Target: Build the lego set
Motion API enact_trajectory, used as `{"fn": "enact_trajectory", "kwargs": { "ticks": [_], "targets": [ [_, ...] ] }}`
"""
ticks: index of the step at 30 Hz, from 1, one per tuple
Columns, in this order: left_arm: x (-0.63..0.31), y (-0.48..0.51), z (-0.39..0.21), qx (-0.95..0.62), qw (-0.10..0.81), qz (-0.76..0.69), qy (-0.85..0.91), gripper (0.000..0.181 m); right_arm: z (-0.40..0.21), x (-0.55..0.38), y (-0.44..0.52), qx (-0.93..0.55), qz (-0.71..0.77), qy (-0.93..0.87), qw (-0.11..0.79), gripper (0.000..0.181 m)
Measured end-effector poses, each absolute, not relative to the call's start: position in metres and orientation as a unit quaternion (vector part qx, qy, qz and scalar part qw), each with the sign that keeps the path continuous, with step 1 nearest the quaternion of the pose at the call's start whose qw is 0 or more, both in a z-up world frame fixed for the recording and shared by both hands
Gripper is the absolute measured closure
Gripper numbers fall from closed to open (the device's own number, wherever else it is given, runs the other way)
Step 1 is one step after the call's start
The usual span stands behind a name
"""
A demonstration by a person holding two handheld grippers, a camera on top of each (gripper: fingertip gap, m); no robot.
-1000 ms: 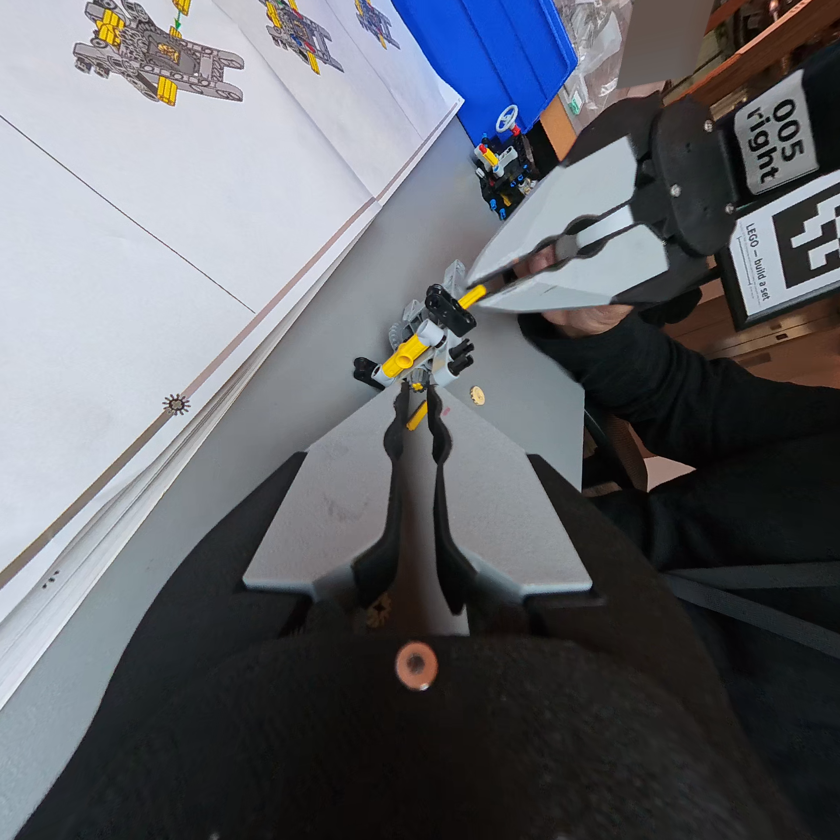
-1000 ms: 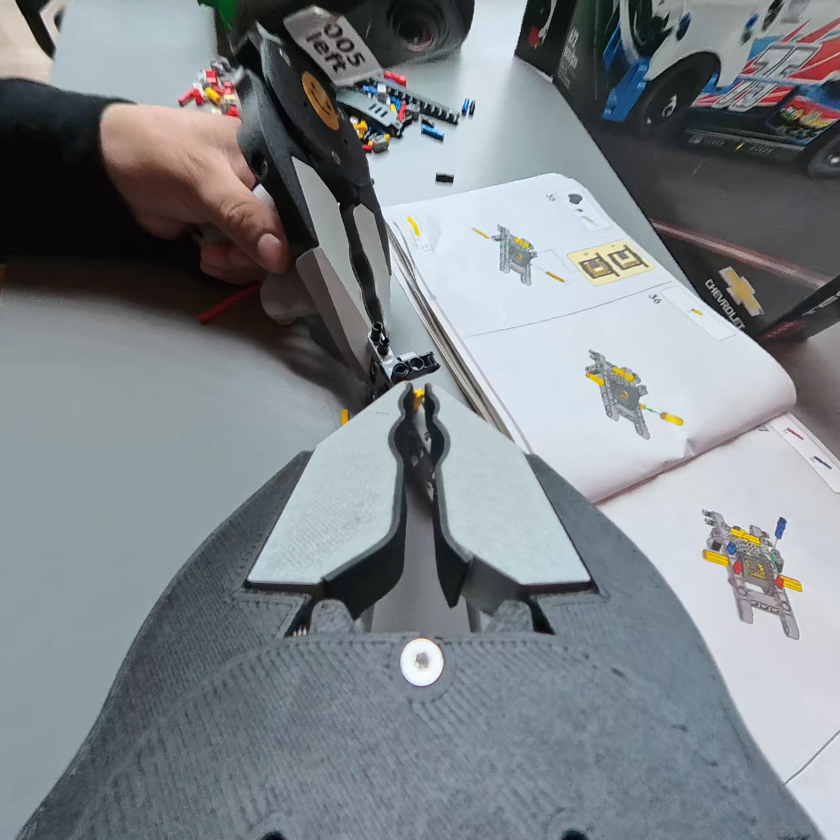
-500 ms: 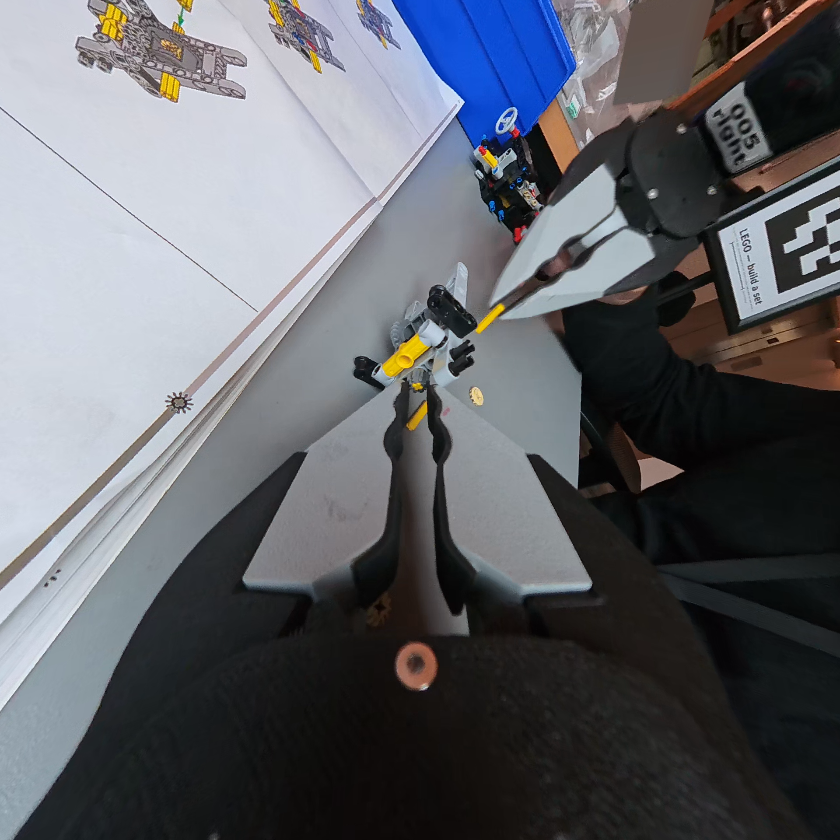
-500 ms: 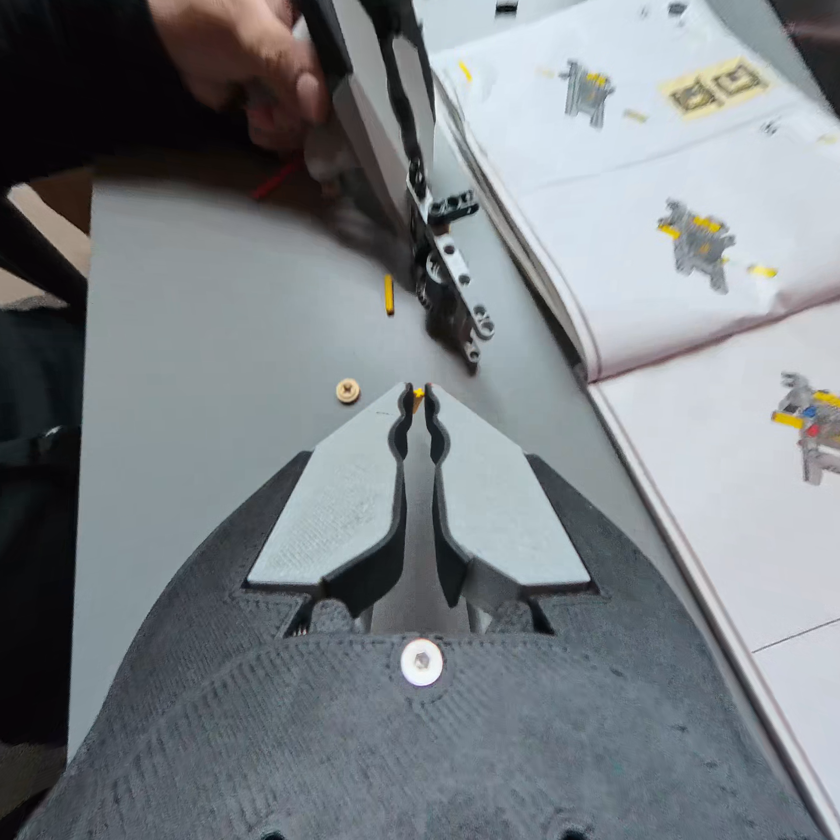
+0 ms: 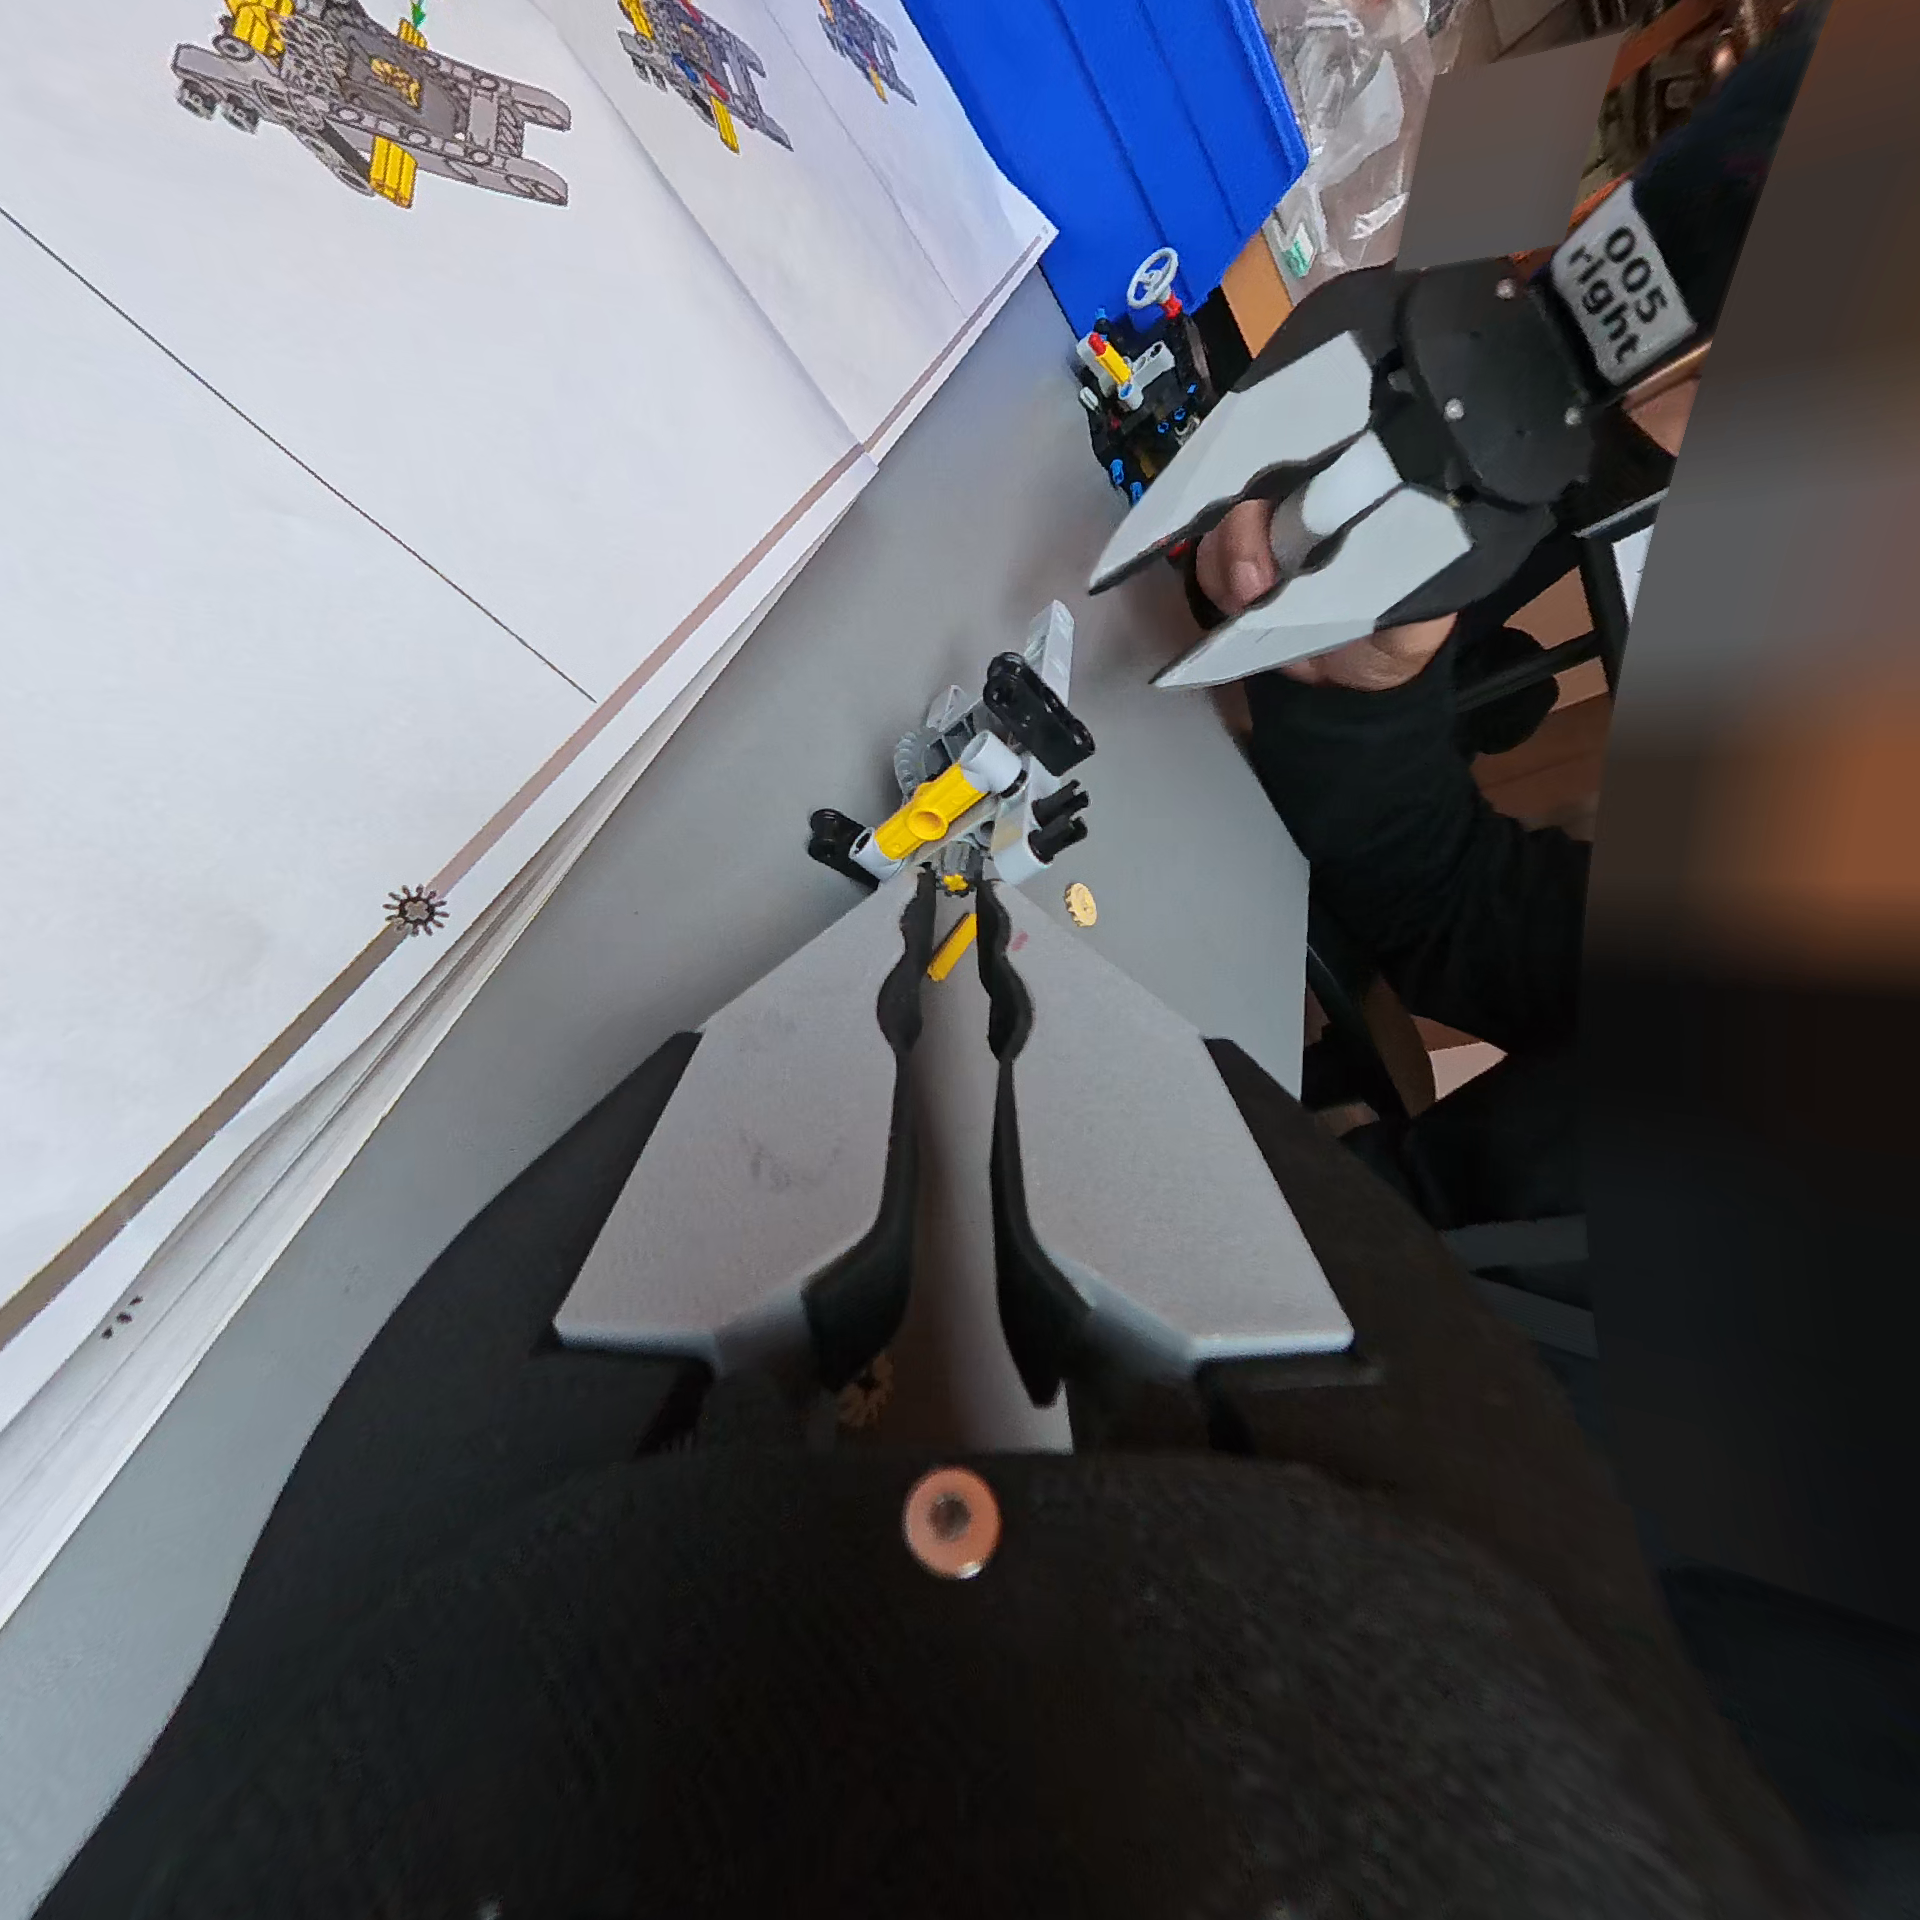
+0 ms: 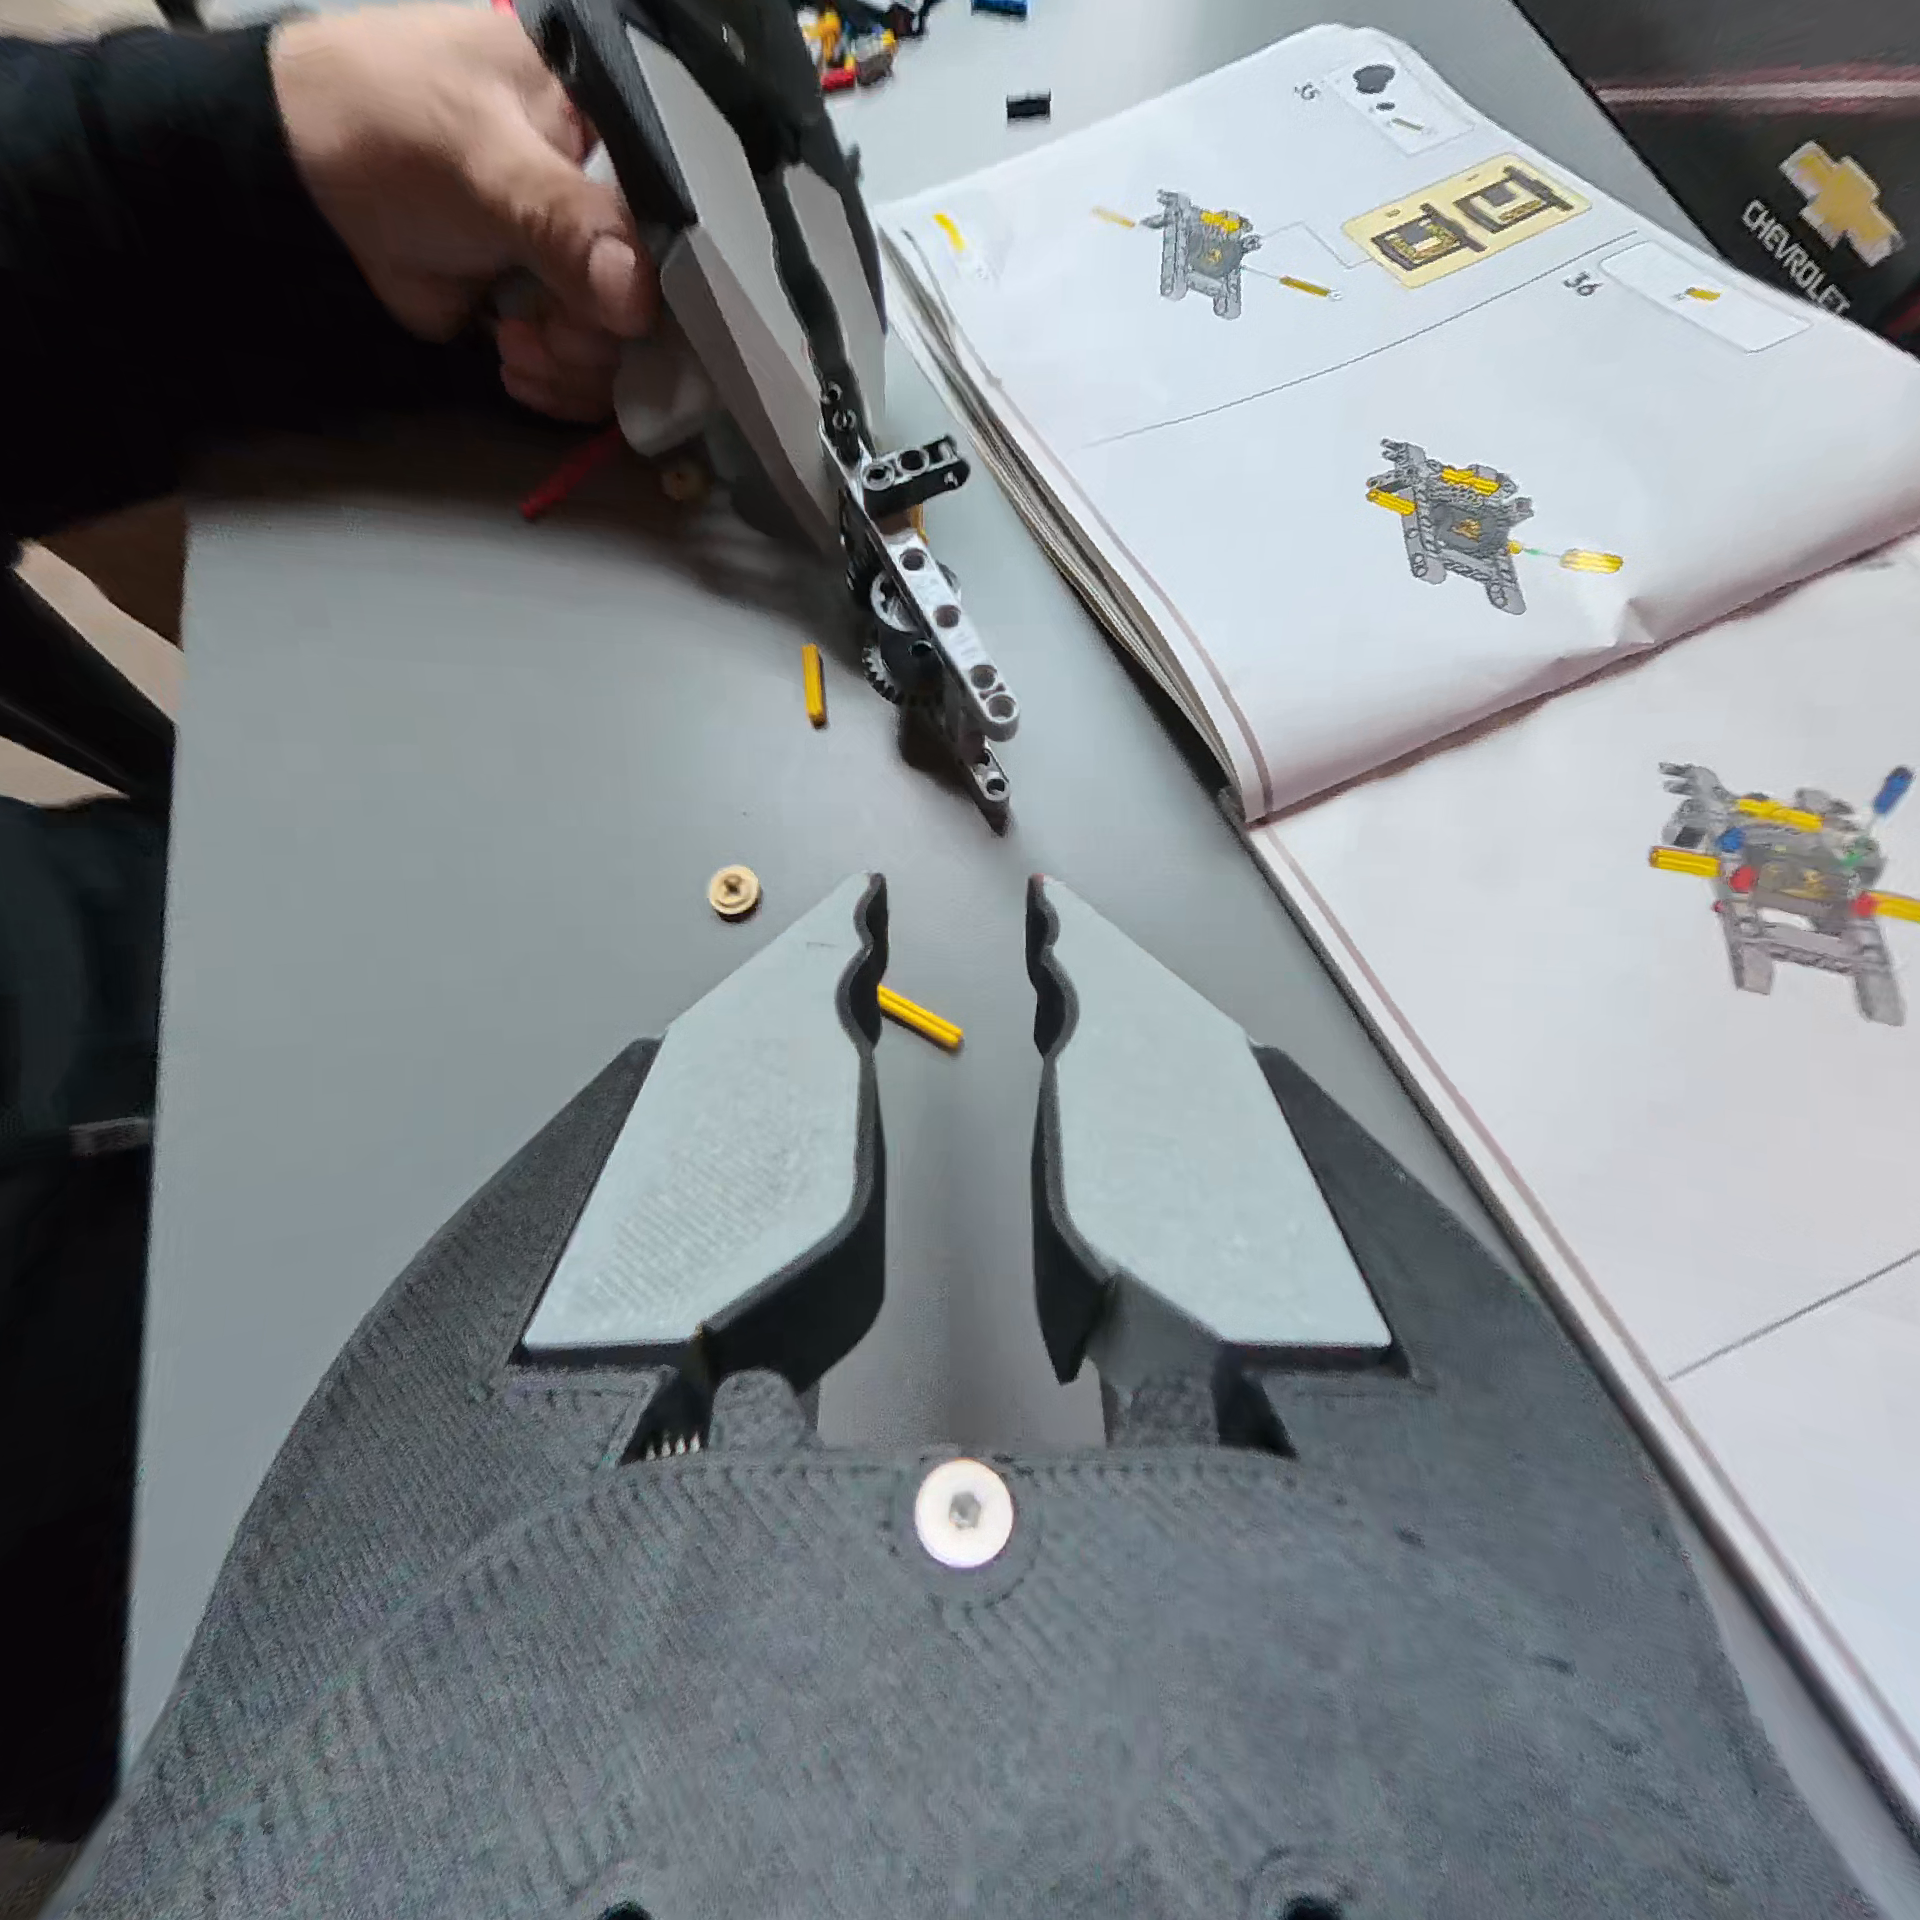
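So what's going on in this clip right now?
A person is building a Lego set with two hand-held grippers. The left hand-held gripper is shut on a small grey, black and yellow Lego assembly, bracing it on the grey table beside the open instruction booklet. The right hand-held gripper is open and empty, with a loose yellow axle on the table between its fingers.

The lego assembly [image 6: 914, 592] stands on the table [image 6: 468, 831], just beside the edge of the open instruction booklet [image 6: 1403, 416] on its right. A short axle [image 6: 815, 683] lies left of the assembly. A round piece [image 6: 735, 891] lies nearer, and another axle [image 6: 920, 1017] lies between the right gripper [image 6: 956, 883] fingers.
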State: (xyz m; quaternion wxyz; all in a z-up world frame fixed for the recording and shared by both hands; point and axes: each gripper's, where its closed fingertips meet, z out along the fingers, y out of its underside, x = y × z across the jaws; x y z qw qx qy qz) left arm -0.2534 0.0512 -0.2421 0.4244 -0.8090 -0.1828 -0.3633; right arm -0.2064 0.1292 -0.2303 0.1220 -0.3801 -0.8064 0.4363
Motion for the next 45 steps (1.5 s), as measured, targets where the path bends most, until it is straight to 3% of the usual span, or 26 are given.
{"fn": "enact_trajectory", "kwargs": {
  "ticks": [5,11,16,23,27,29,37,42,45],
  "targets": [
    [-0.253,0.051,-0.242,-0.808,0.423,-0.367,-0.184,0.176,-0.219,-0.198,0.124,-0.392,0.489,-0.777,0.056,0.154],
    [-0.253,0.051,-0.242,-0.807,0.422,-0.369,-0.184,0.176,-0.235,-0.179,0.115,-0.344,0.45,-0.823,0.046,0.168],
    [-0.253,0.051,-0.242,-0.807,0.422,-0.369,-0.184,0.176,-0.252,-0.167,0.083,-0.294,0.425,-0.855,0.04,0.166],
    [-0.253,0.051,-0.242,-0.808,0.423,-0.367,-0.184,0.176,-0.267,-0.179,0.07,-0.257,0.372,-0.882,0.133,0.157],
    [-0.254,0.051,-0.242,-0.808,0.424,-0.366,-0.184,0.176,-0.238,-0.207,0.082,-0.277,0.408,-0.844,0.21,0.16],
    [-0.254,0.052,-0.242,-0.808,0.424,-0.365,-0.184,0.176,-0.231,-0.225,0.092,-0.294,0.404,-0.834,0.234,0.143],
    [-0.255,0.052,-0.243,-0.809,0.422,-0.363,-0.186,0.177,-0.231,-0.261,0.106,-0.3,0.35,-0.841,0.284,0.135],
    [-0.254,0.051,-0.243,-0.809,0.422,-0.363,-0.187,0.177,-0.227,-0.249,0.119,-0.295,0.357,-0.832,0.305,0.155],
    [-0.254,0.051,-0.243,-0.809,0.421,-0.366,-0.186,0.177,-0.231,-0.255,0.117,-0.284,0.343,-0.845,0.295,0.132]
  ]
}}
